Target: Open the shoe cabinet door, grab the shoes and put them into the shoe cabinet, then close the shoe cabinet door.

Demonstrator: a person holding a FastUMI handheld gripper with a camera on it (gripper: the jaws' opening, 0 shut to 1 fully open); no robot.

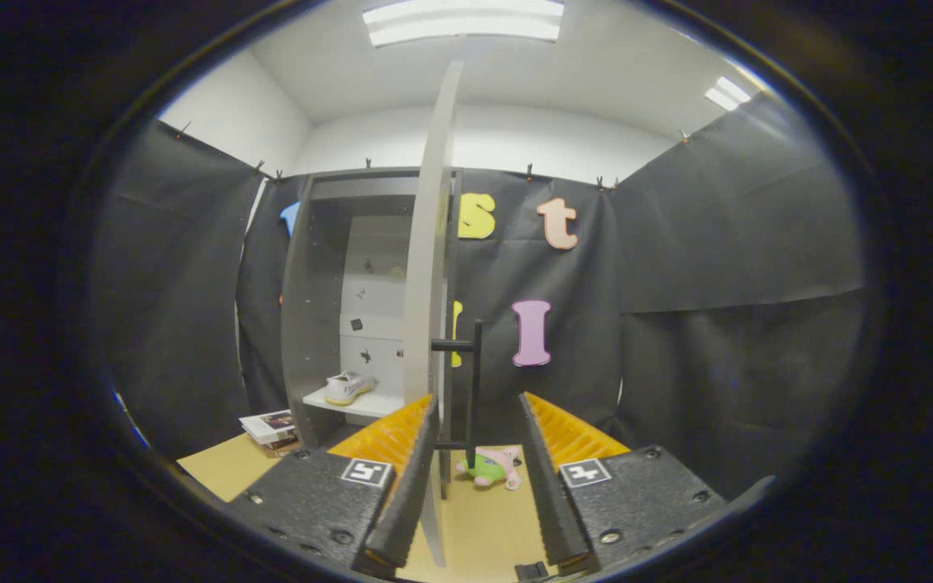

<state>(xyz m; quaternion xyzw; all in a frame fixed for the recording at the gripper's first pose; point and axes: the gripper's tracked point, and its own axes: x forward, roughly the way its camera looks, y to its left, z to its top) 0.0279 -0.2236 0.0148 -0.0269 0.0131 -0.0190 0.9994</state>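
Gripper [479, 453] standing wide at the shoe cabinet door [428, 308].
We are seeing 2 ribbed fingers straddling the flat door's edge and its thin bar handle [475, 389], gripping nothing; 1 pale shoe [348, 387] is sitting on the smooth cabinet shelf [357, 402].

The handheld two-finger gripper [479, 478] points level and straight ahead at the edge of the tall grey cabinet door [432, 267], its ridged fingers [402, 478] spread wide apart. The left finger lies against the door's edge; the right finger stands clear of it, past the door's black bar handle [475, 380], gripping nothing.
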